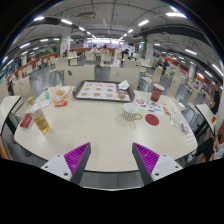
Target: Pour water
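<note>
My gripper (pixel 111 150) is held open over the near side of a round white table (pixel 95 128), with nothing between its purple pads. Far ahead to the left stands a clear bottle (pixel 41 121) with yellowish liquid, next to a red can (pixel 27 120). Ahead to the right sits a white cup (pixel 130 114), and a red round coaster (pixel 152 119) lies just right of it. A red cup (pixel 156 95) stands farther back on the right. All of them are well beyond the fingertips.
A pale tray (pixel 100 91) with small dark pieces lies at the table's far side. Snack packets (pixel 58 98) sit at the back left. More small items (pixel 185 127) crowd the right rim. Chairs and desks fill the room behind.
</note>
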